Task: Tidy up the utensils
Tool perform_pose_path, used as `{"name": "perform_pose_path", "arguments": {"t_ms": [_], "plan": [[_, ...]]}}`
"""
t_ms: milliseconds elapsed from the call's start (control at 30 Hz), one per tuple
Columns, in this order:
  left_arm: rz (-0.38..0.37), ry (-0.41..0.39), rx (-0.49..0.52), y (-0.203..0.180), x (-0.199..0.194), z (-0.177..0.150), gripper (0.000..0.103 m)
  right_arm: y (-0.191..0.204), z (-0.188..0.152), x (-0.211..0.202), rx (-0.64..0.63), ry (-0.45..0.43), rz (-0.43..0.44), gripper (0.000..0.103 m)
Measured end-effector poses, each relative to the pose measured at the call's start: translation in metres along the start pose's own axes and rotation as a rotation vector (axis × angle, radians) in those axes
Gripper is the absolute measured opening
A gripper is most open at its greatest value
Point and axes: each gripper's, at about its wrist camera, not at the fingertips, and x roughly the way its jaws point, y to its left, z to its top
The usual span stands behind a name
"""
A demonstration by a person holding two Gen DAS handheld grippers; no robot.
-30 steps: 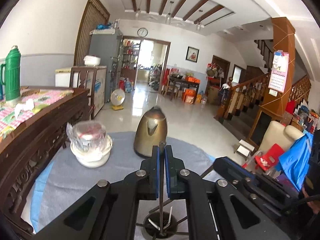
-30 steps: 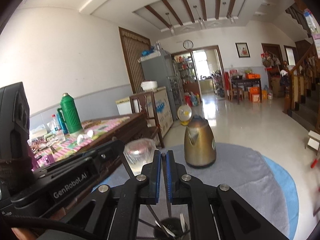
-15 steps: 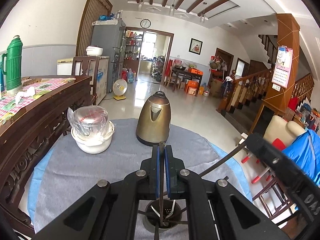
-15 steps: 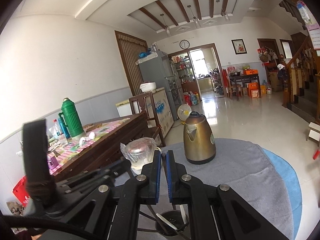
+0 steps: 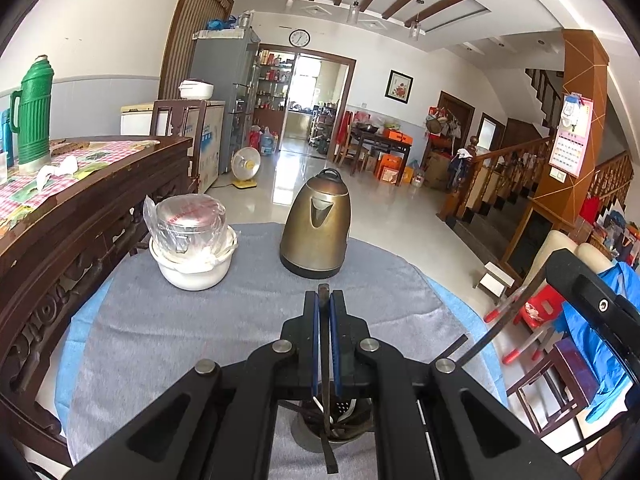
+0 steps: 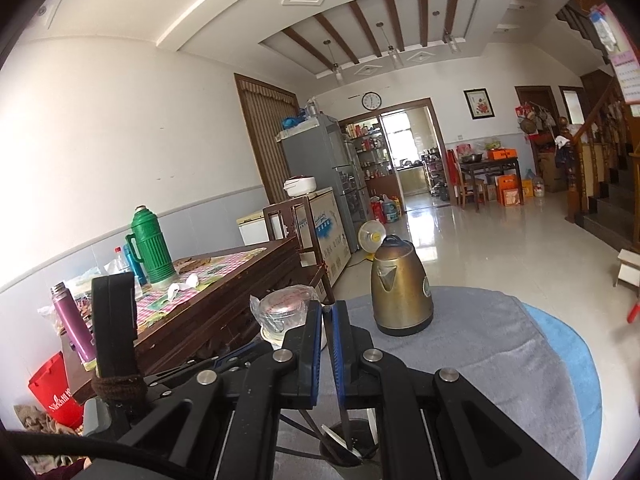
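1. Left wrist view: the left gripper (image 5: 325,312) has its fingers pinching a thin dark utensil handle (image 5: 327,400) at lower centre, standing in the utensil holder (image 5: 320,438) on the grey-clothed desk (image 5: 160,340).
2. Right wrist view: the right gripper (image 6: 327,322) pinches another thin utensil (image 6: 345,424) above the holder (image 6: 352,466), bottom centre; a kettle (image 6: 400,288) stands beyond.

Both cameras sit low on their grippers, close above a round table with a grey cloth (image 5: 168,340), and look forward across it into a big room. The left one tips down more; the right one looks from further right. Both see the brown-gold metal kettle (image 5: 316,236) (image 6: 401,290).
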Motion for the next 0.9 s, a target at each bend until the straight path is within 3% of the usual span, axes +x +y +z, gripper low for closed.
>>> {"name": "perform_pose_path", "arguments": {"t_ms": [367, 900], "plan": [[0.001, 0.013, 0.007, -0.001, -0.003, -0.007, 0.006, -0.006, -0.01, 0.002, 0.019, 0.031, 0.001, 0.006], [0.145, -0.016, 0.128, -0.016, -0.019, -0.027, 0.008, -0.023, -0.044, -0.005, 0.102, 0.077, -0.008, 0.006]]}}
